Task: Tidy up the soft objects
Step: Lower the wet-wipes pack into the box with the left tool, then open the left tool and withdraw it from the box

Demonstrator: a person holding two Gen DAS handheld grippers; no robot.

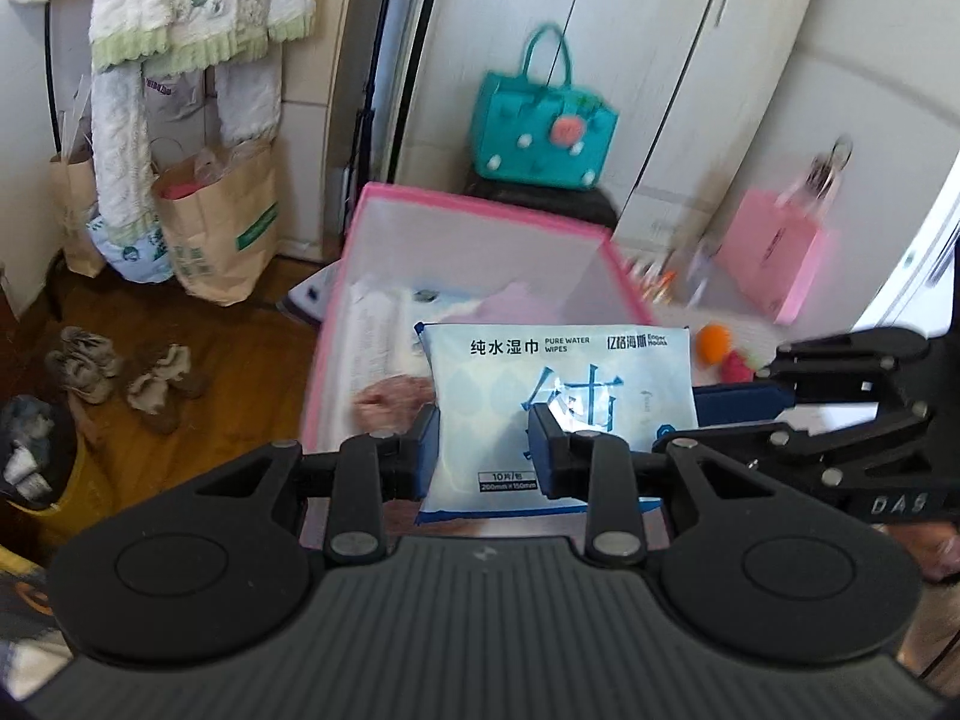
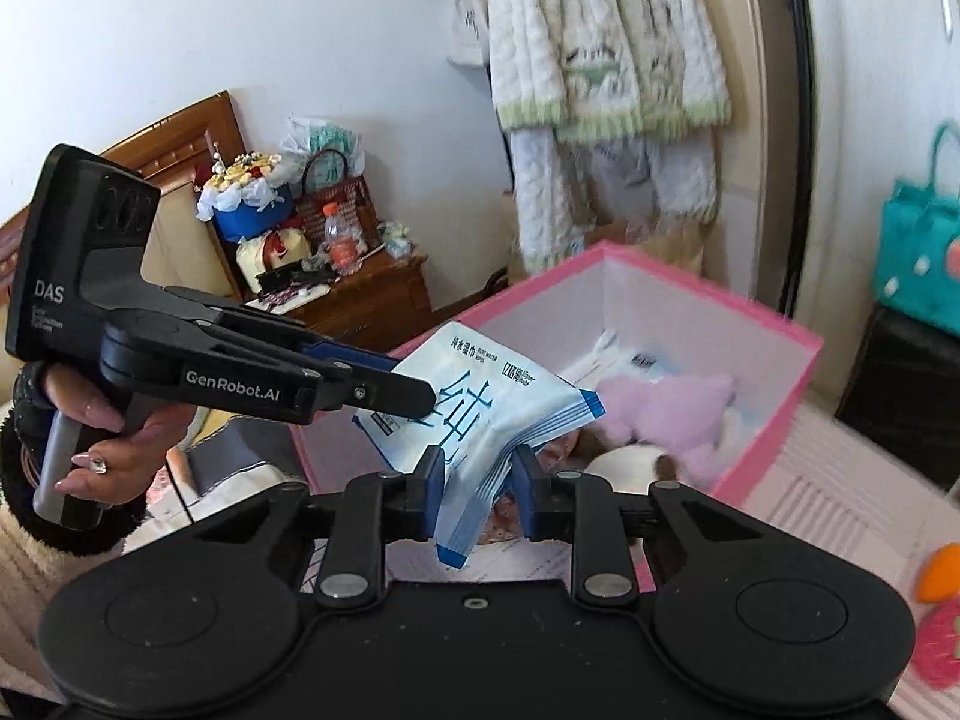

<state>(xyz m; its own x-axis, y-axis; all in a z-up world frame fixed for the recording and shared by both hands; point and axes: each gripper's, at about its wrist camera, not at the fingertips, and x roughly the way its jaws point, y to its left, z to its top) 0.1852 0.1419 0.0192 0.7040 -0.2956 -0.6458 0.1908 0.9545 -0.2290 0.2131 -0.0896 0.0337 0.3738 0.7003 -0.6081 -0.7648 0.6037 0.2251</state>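
Got both grippers, left point(image 1: 483, 444) and right point(image 2: 479, 483), clamped tight on the wipes pack point(image 1: 561, 408), holding it just above the near edge of the pink box point(image 1: 480, 204).

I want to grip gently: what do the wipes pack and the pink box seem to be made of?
The wipes pack looks like thin glossy plastic film: it shines and creases where the left hand-held gripper and right hand-held gripper pinch it. The pink box seems fabric-covered, matte, with thin straight walls; I cannot tell for sure.
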